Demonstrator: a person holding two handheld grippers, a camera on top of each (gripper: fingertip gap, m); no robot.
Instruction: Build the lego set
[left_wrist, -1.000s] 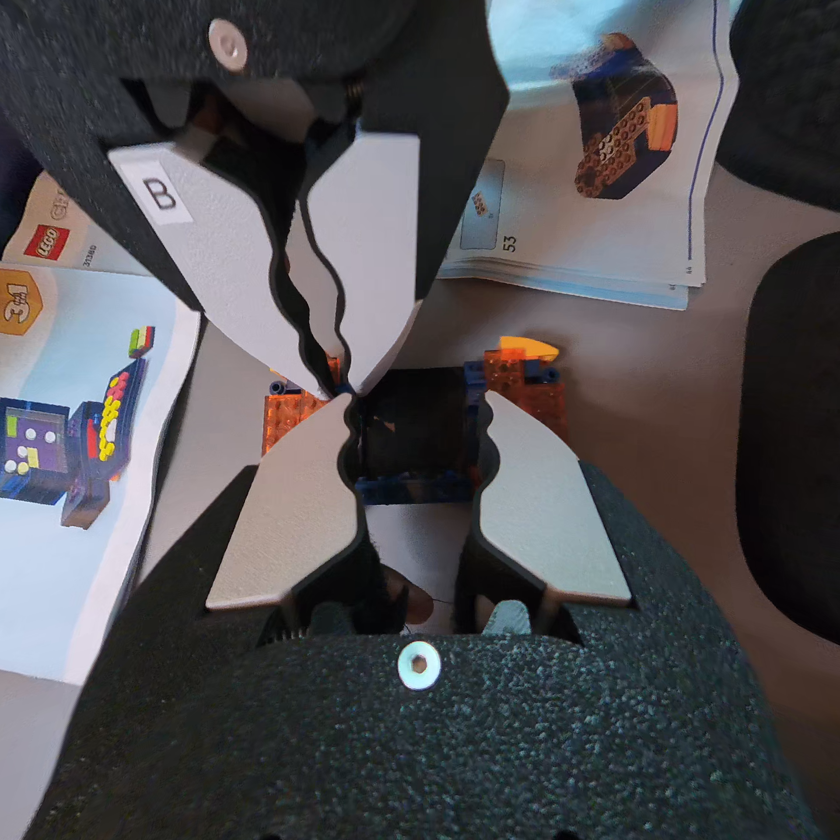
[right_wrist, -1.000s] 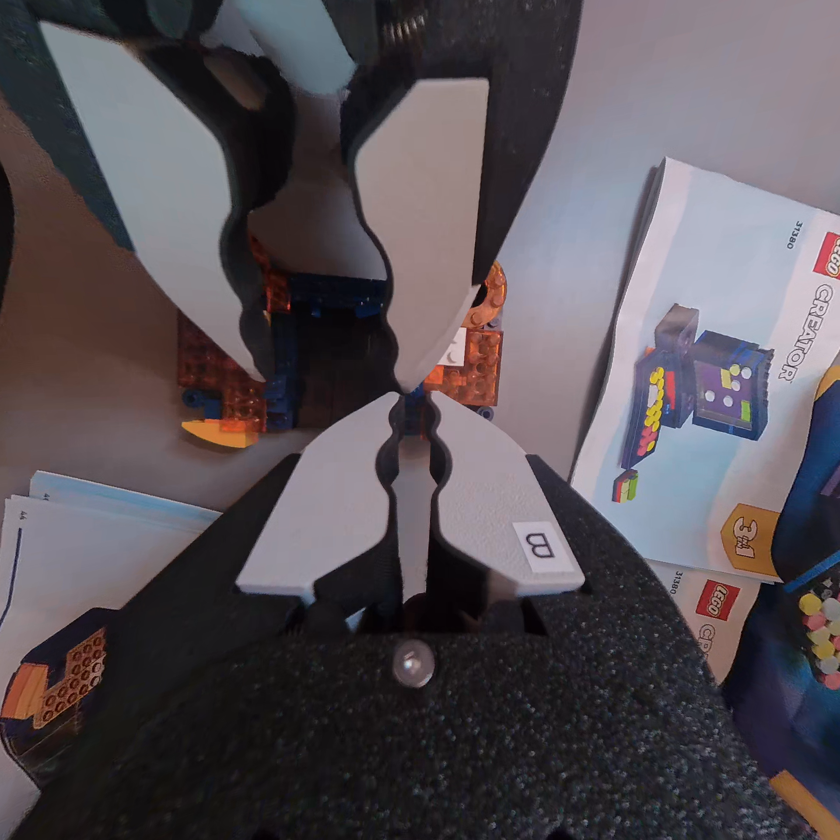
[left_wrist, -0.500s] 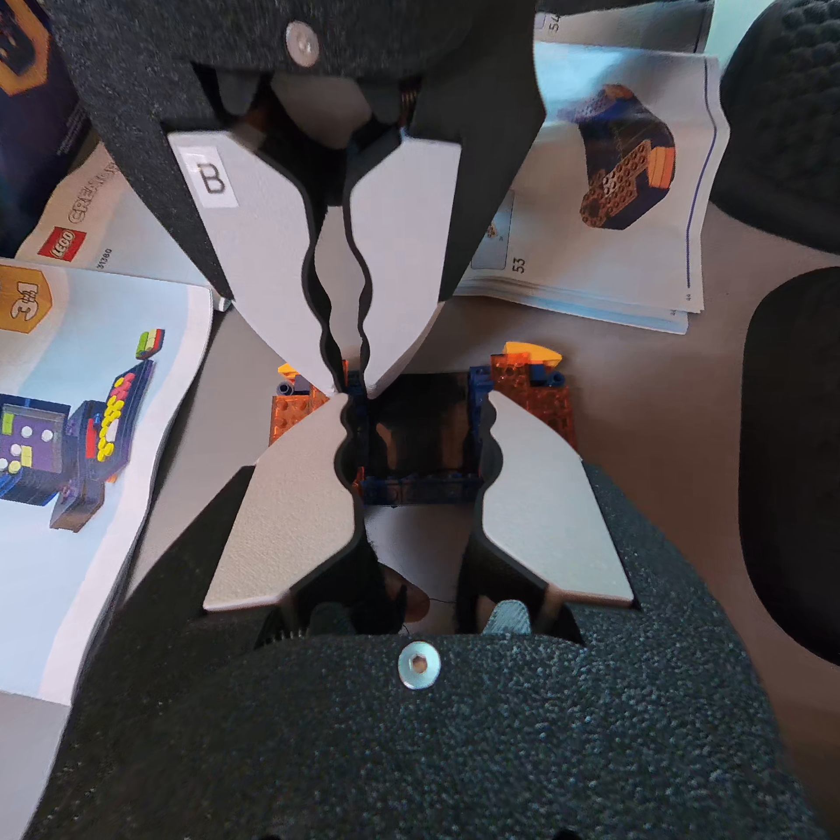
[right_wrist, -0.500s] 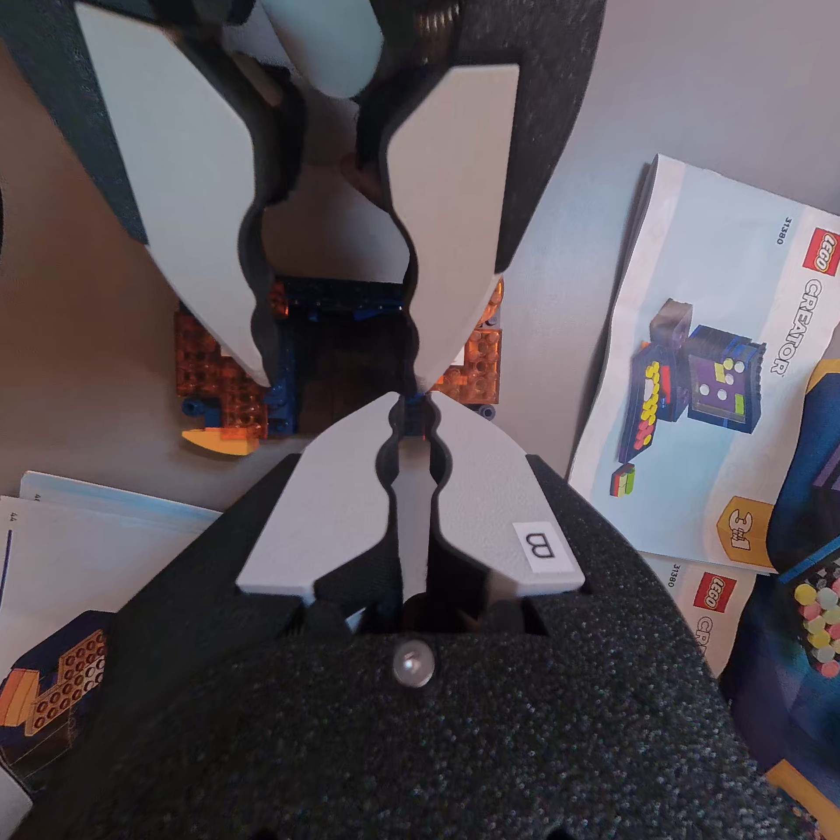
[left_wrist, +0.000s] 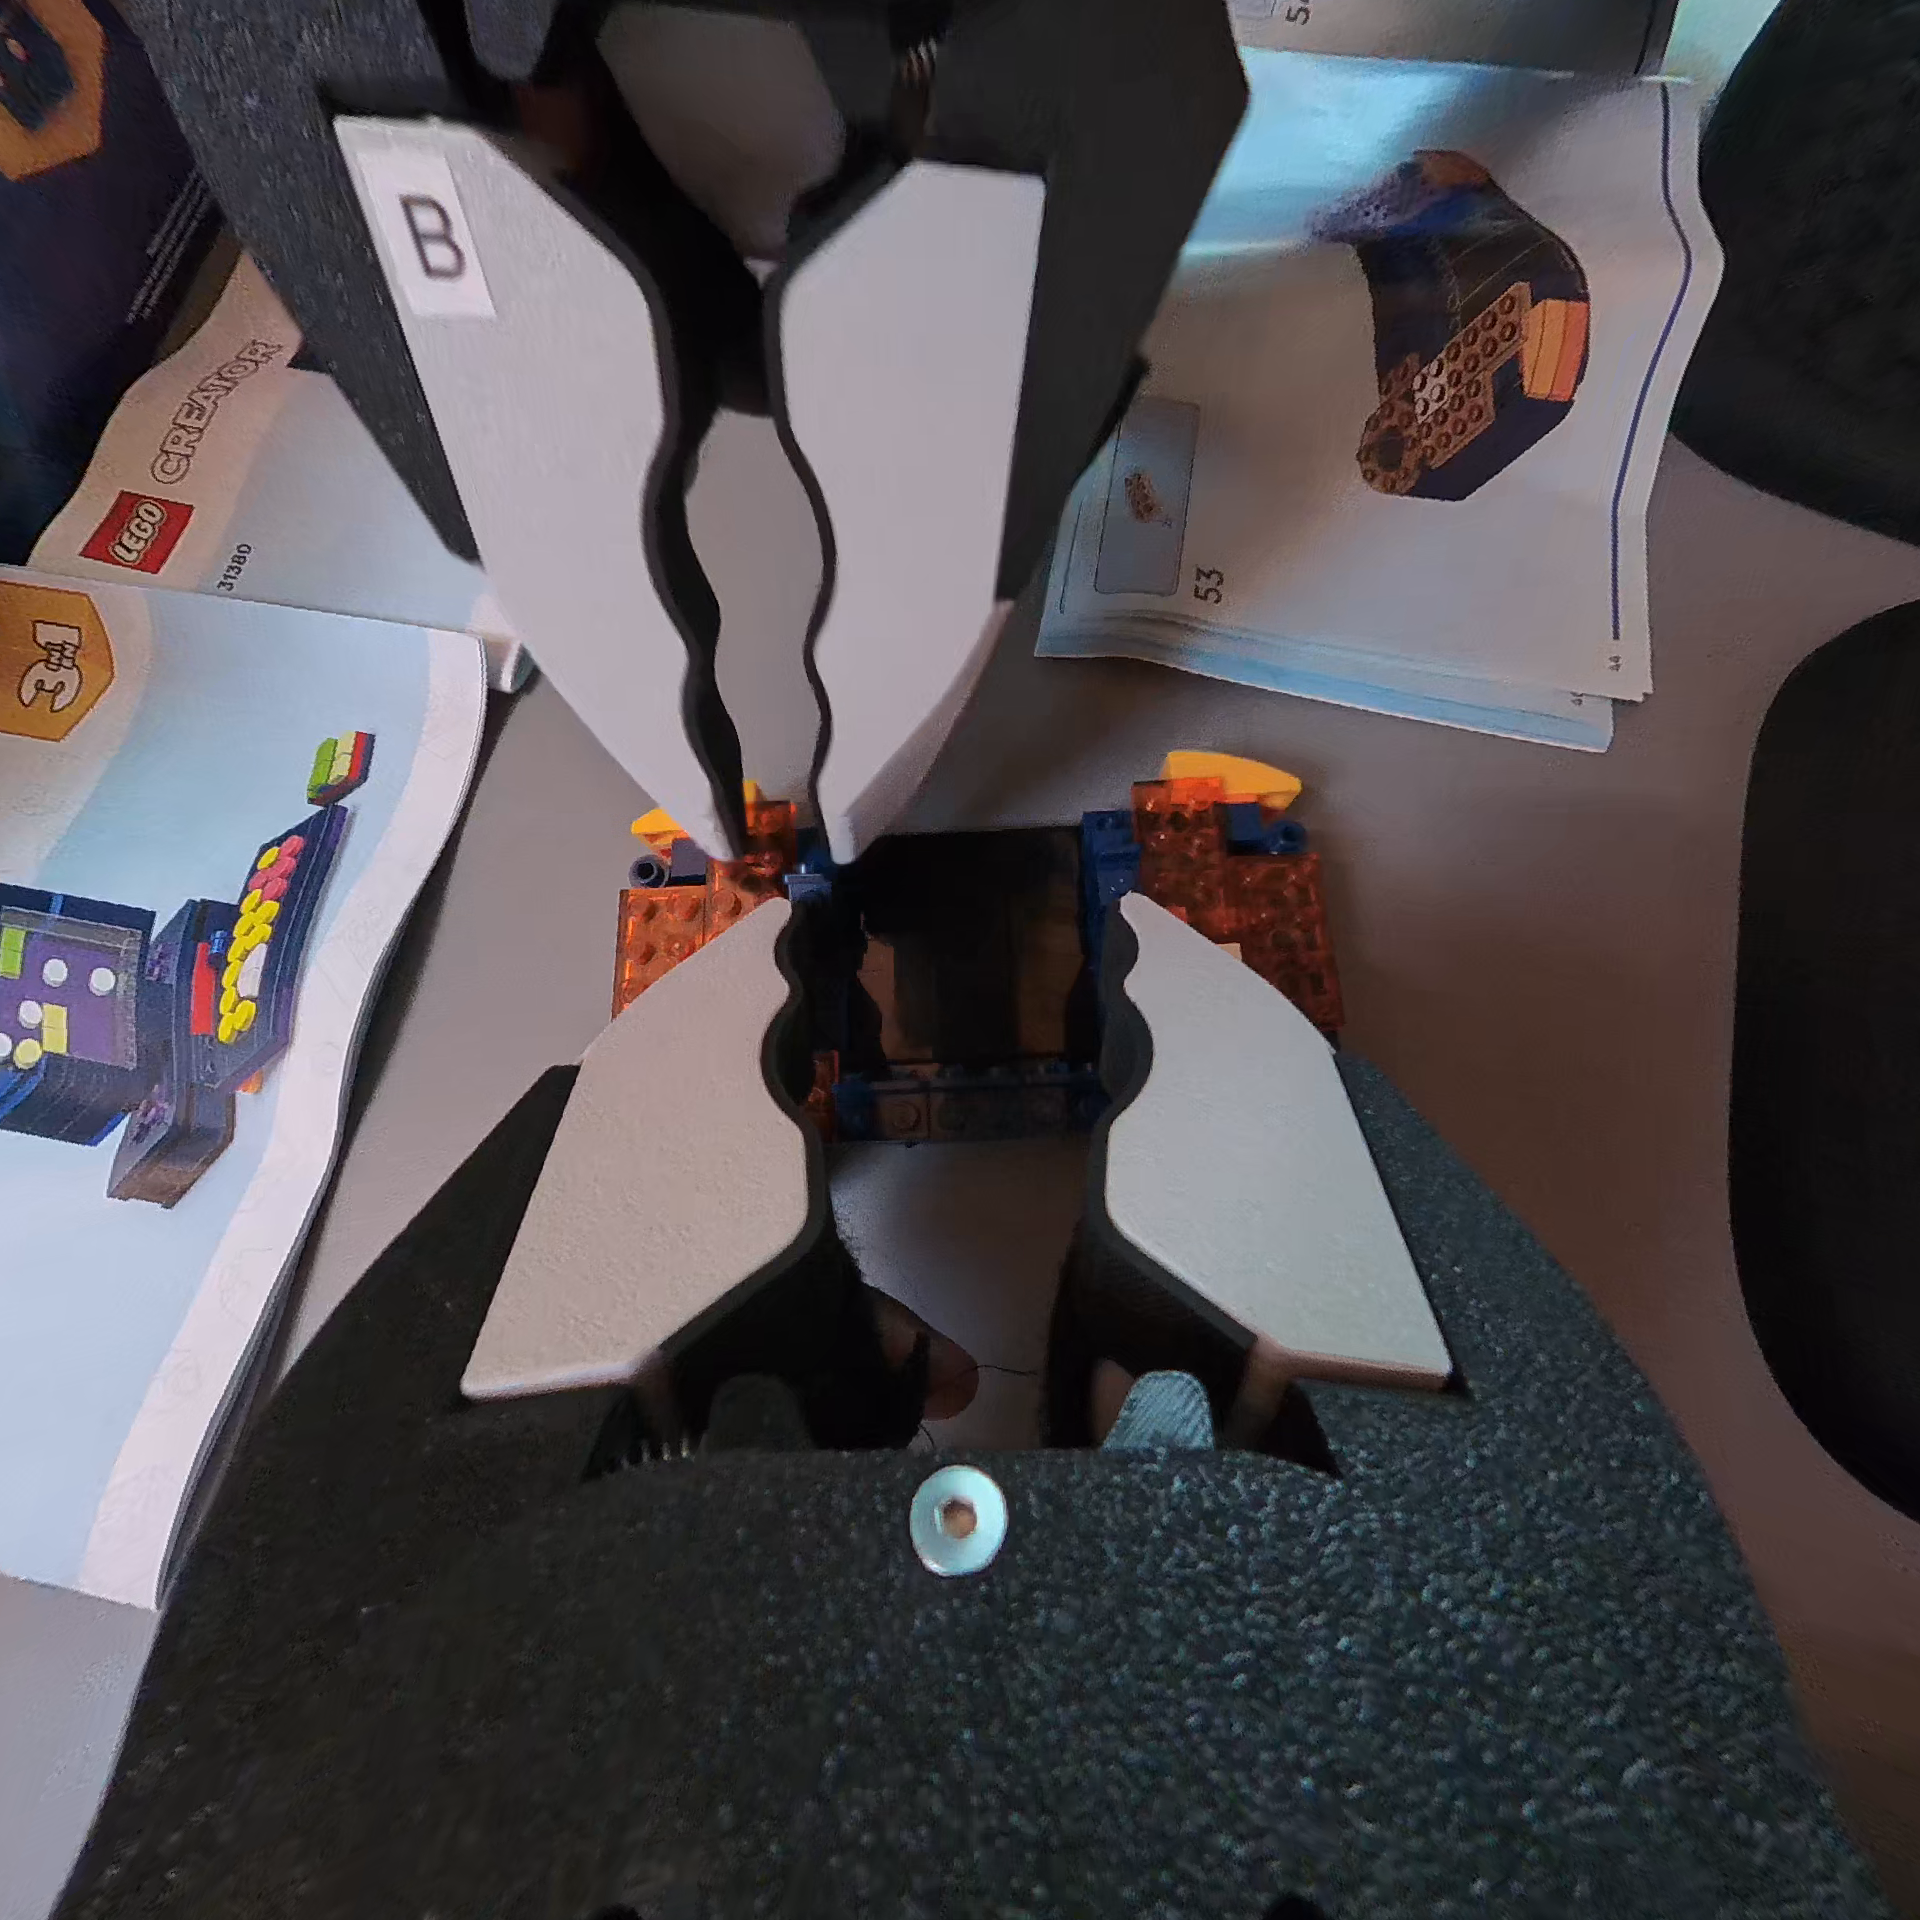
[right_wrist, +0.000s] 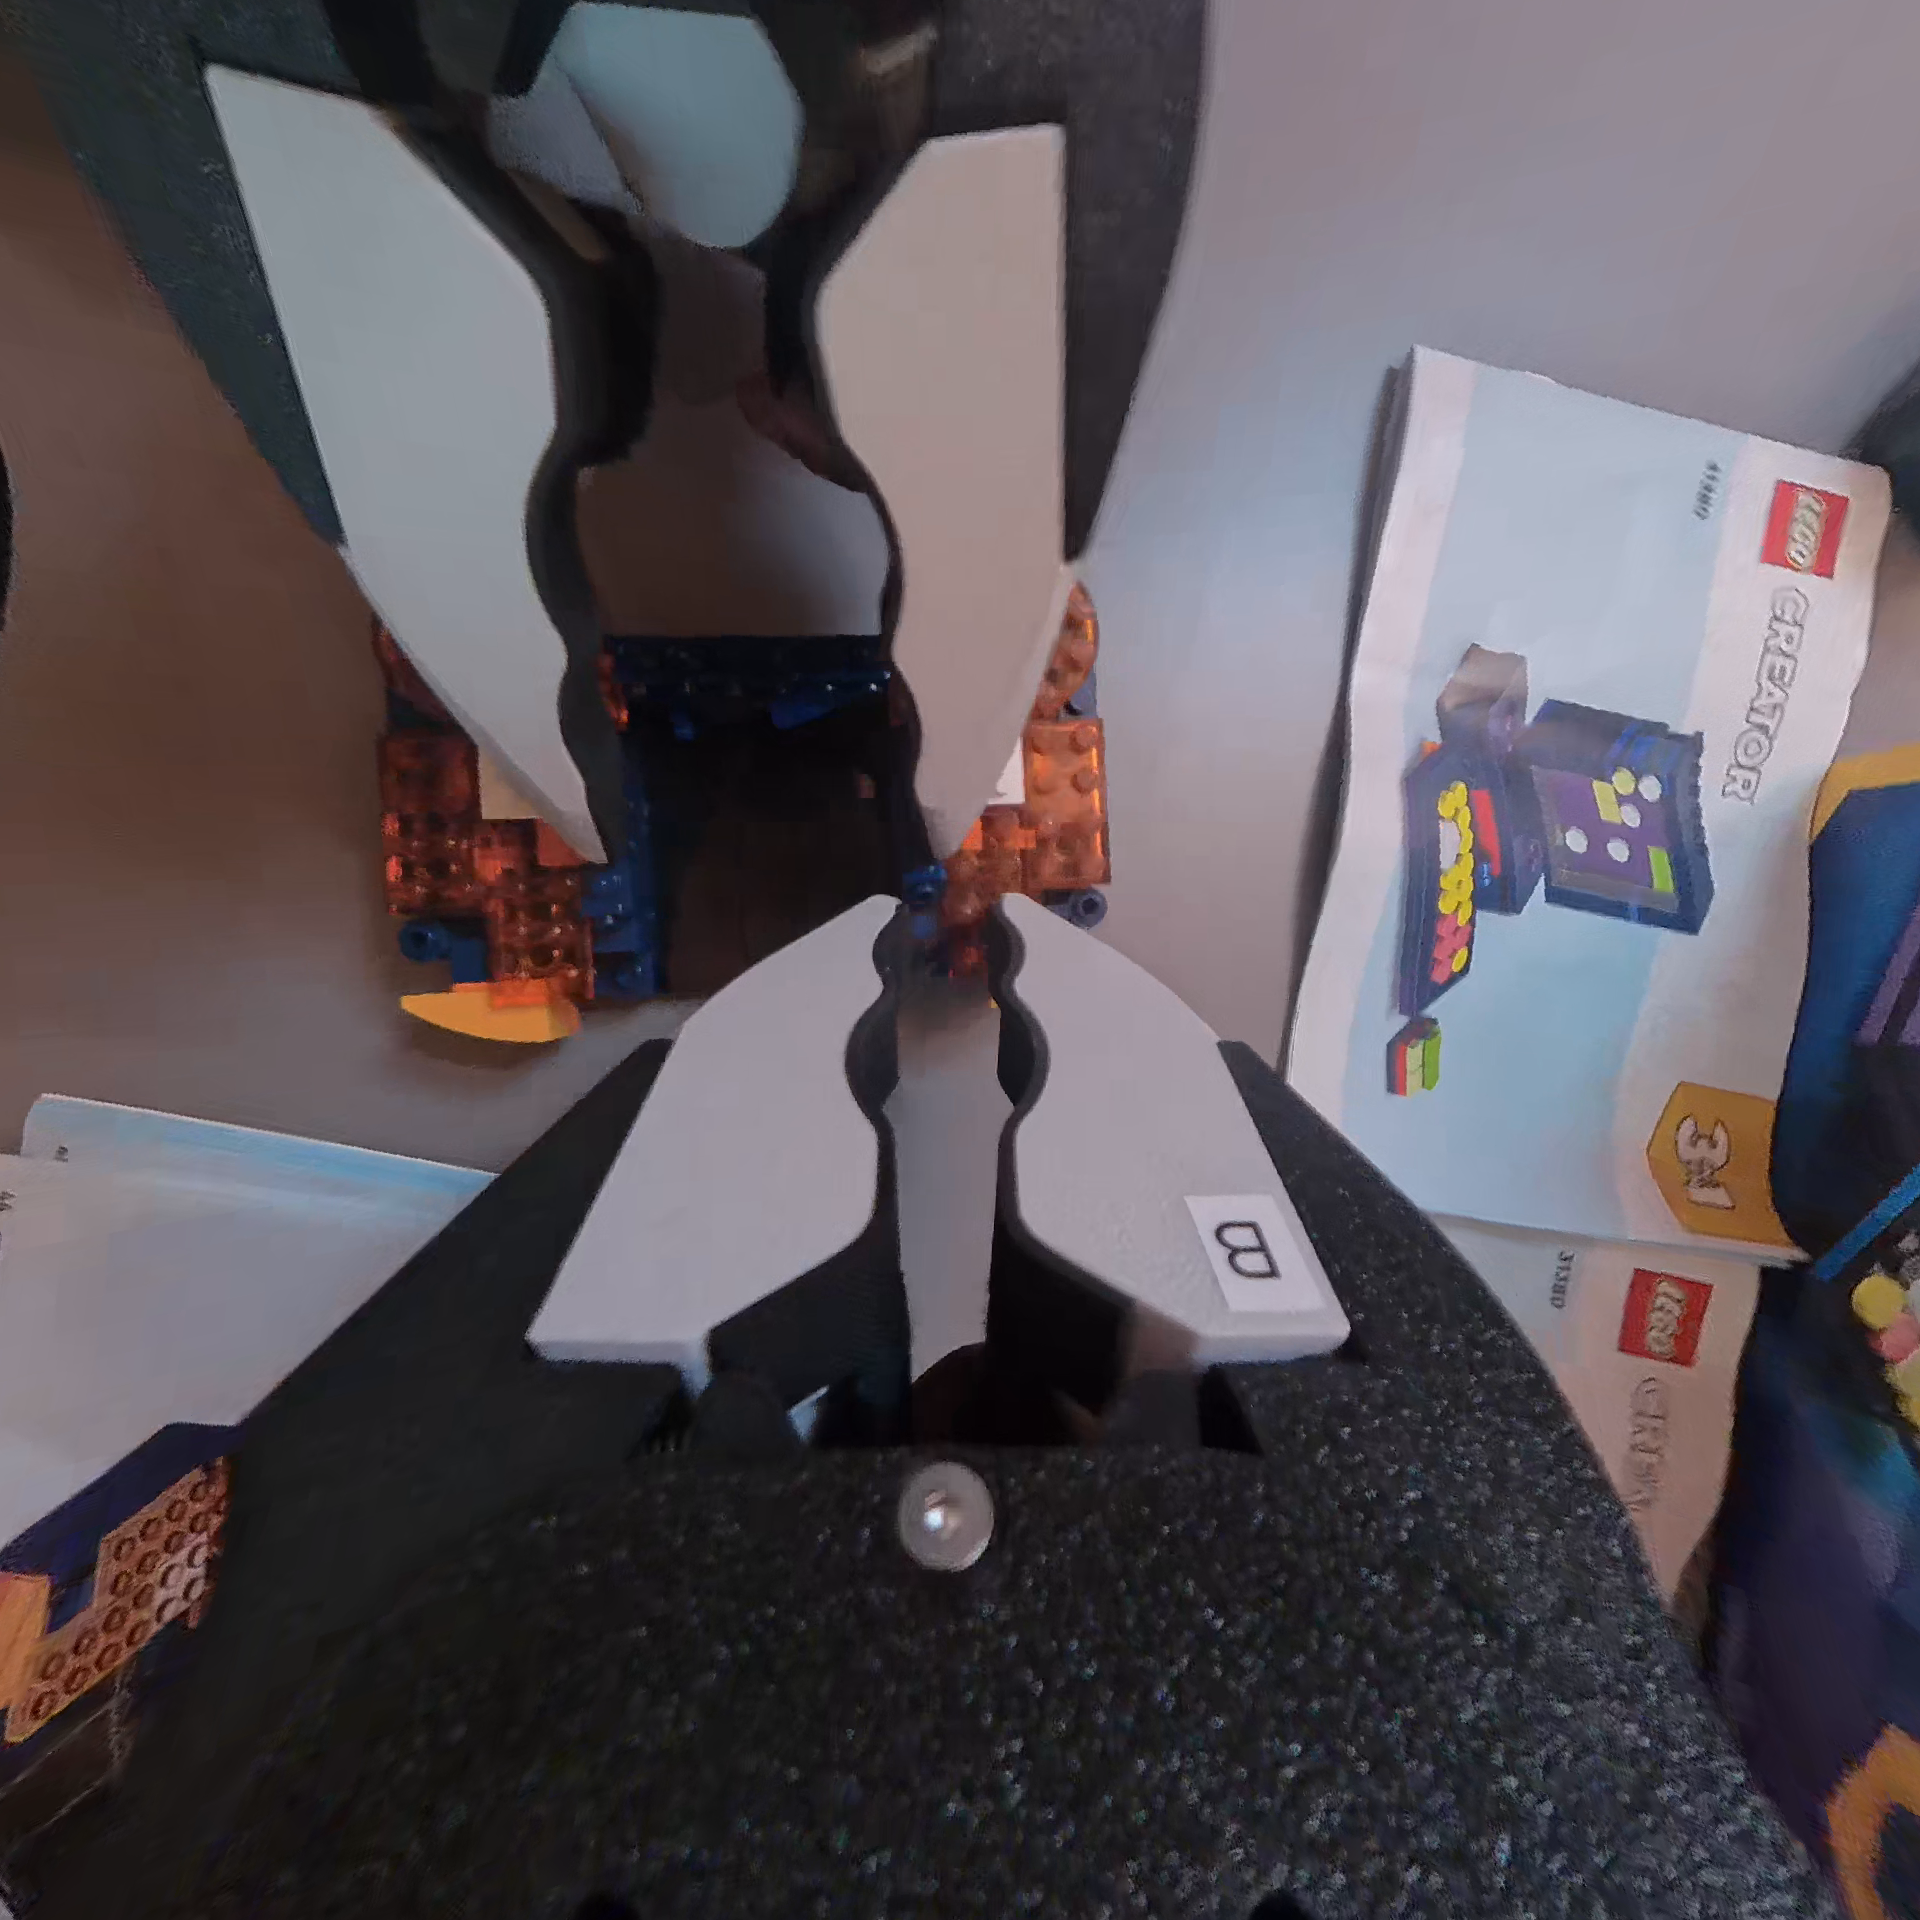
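- Squarely ahead of the left gripper (left_wrist: 956, 935): brick model (left_wrist: 977, 997), flat on the table (left_wrist: 1538, 987), dark square middle framed in blue, orange wings out to either side.
- Left gripper spread wide, one finger along each blue side wall, pads seemingly pressed on the frame.
- Right gripper (right_wrist: 951, 909) reaching in from the opposite side, tip to tip with the left one's left finger.
- Narrow gap only; small orange brick (left_wrist: 767, 821) between the tips at the model's corner. Pad contact unclear through the blur.
- Model's long axis across both tools, wing to wing.
- Closed booklet (left_wrist: 208, 935) off to the left gripper's left, open booklet (left_wrist: 1403, 416) beyond and to its right.
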